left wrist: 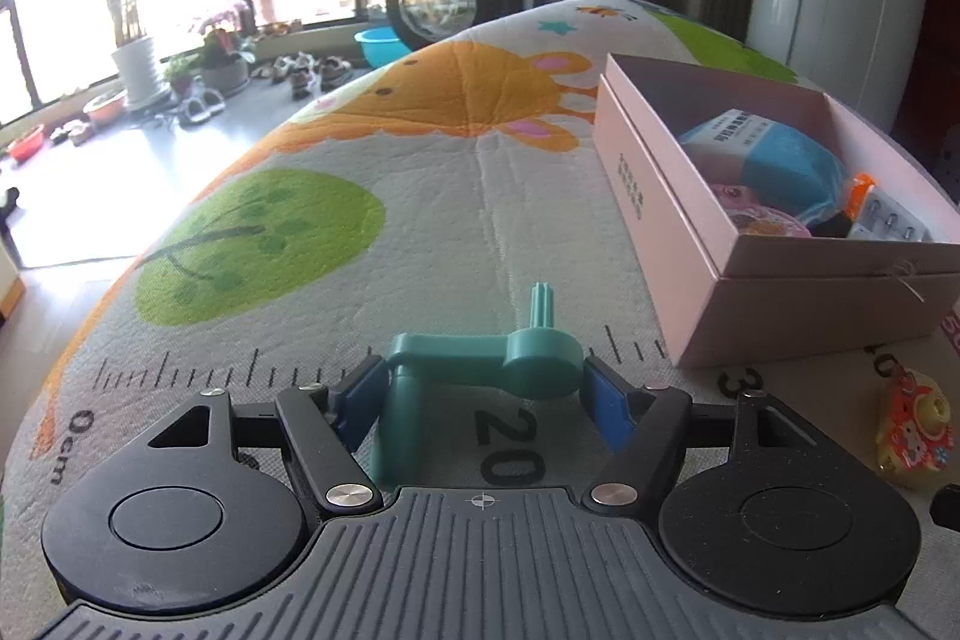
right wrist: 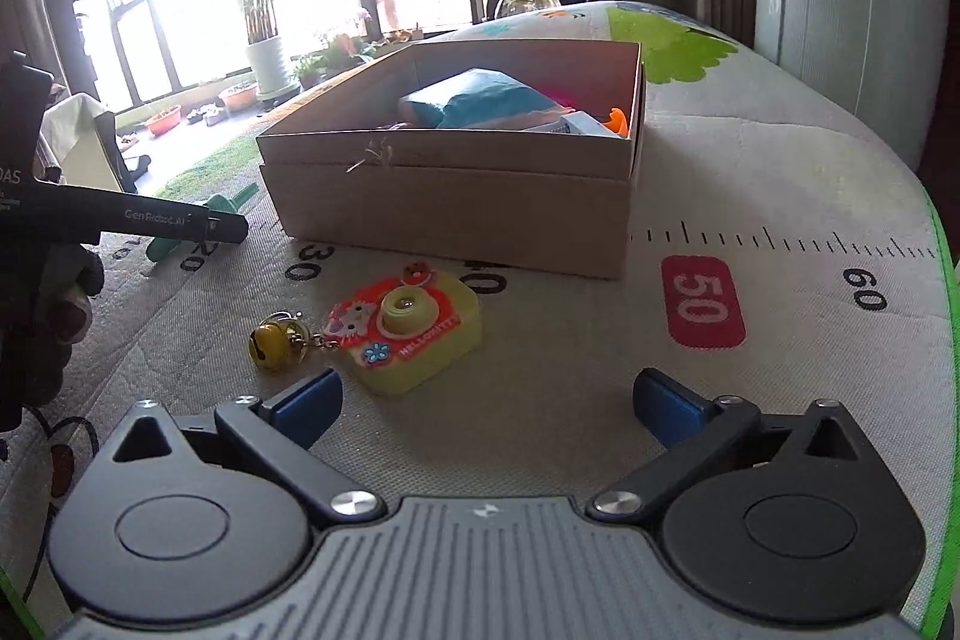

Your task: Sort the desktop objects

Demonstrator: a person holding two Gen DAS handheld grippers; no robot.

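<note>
The teal plastic crank-shaped piece (left wrist: 480, 358), with a ribbed stub pointing away and a leg coming back toward the camera, lies on the printed play mat covering the table (left wrist: 420, 196), right over the ruler marking near "20". It sits between the blue pads of the left tool (left wrist: 483, 388); the round end of the piece touches the right pad (left wrist: 609, 409) and the elbow end touches the left pad, so the left tool is closed part-way on it, the piece resting on the mat.

The open pink cardboard box (left wrist: 666, 214) stands just beyond and to the right of the left tool; inside it are a blue packet, a pink item, an orange-capped item and a blister strip, all partly hidden by the box wall.

The yellow rubbery toy camera keychain with a red cartoon face (right wrist: 414, 334) and a small gold bell (right wrist: 273, 343) on its ring lies on the mat in front of the box, just beyond the left pad of the right tool (right wrist: 489, 400) and not between the pads. The right tool is spread wide with nothing in it and touches nothing; only bare mat lies between its pads. In the right wrist view the left tool's dark body (right wrist: 120, 220) shows at the left edge, over the teal piece.
</note>
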